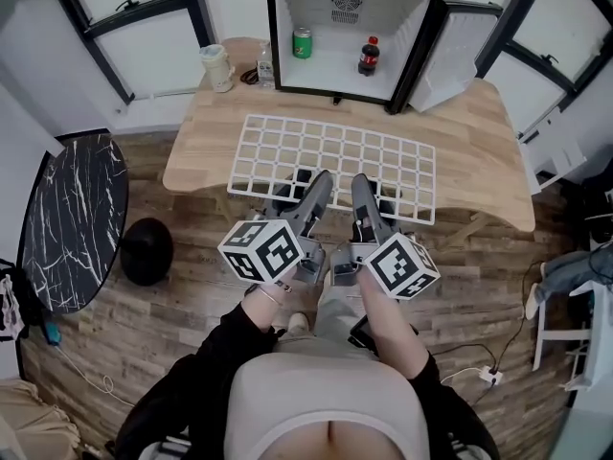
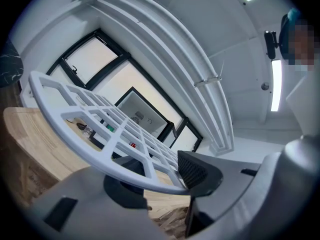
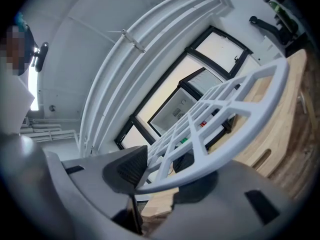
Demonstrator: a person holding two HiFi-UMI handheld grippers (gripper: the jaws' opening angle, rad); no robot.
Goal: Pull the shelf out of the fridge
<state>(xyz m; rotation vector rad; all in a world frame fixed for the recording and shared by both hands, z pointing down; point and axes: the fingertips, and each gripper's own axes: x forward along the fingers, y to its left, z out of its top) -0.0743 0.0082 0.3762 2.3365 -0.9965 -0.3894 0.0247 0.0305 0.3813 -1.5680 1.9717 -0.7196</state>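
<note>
Now both claws grip the near rim of the white plastic lattice shelf (image 1: 335, 156), which is clear of the fridge and lies over the light wooden table (image 1: 479, 142) just ahead of them.

Only the head view shows the small black fridge with white interior (image 1: 287, 27), open well beyond the jaw tips, holding a green can (image 1: 303, 43) and a dark cola bottle with a red cap (image 1: 368, 56) on its floor. Only the gripper views show the grips. The left gripper (image 2: 165, 176) has the shelf's rim bar pinched between its ribbed dark pad and its grey lower jaw, and the right gripper (image 3: 162, 176) pinches the same rim likewise. From there the lattice slants up and away from each claw, and I cannot tell whether its far edge touches the table.
</note>
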